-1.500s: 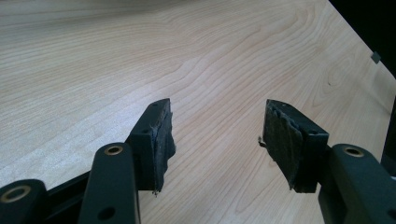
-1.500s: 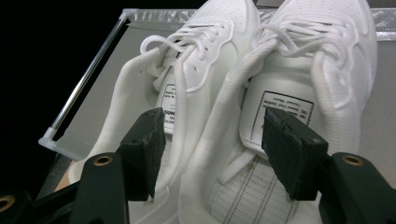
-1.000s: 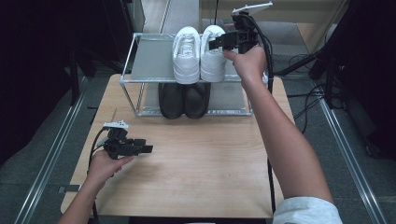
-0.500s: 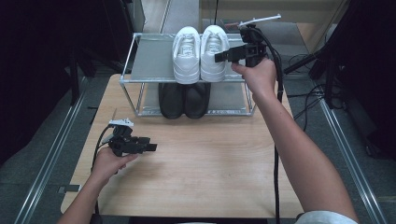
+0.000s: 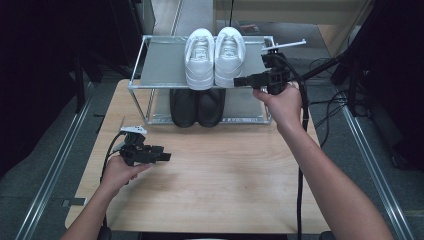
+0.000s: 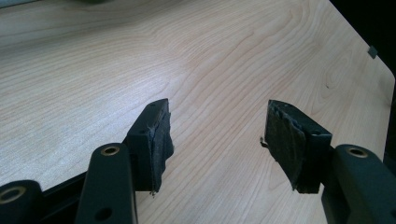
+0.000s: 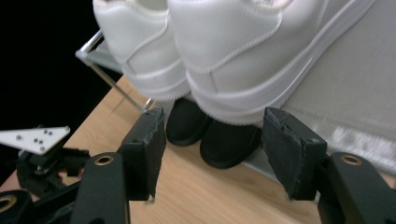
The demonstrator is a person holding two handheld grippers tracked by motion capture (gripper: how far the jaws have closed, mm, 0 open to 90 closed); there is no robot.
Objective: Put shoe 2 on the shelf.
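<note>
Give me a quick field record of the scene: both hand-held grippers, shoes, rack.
right hand-held gripper: open, level with the top shelf, jaws pointing at the heel of the right white shoe, not touching
left hand-held gripper: open, nothing between its jaws, low over the table
white shoes: pair side by side on the rack top shelf
black shoes: pair on the lower level

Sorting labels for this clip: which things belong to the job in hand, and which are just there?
In the job:
right tool, open, beside the heel
white shoes on the rack's top shelf

Just there:
black shoes below
left tool, open over the table
</note>
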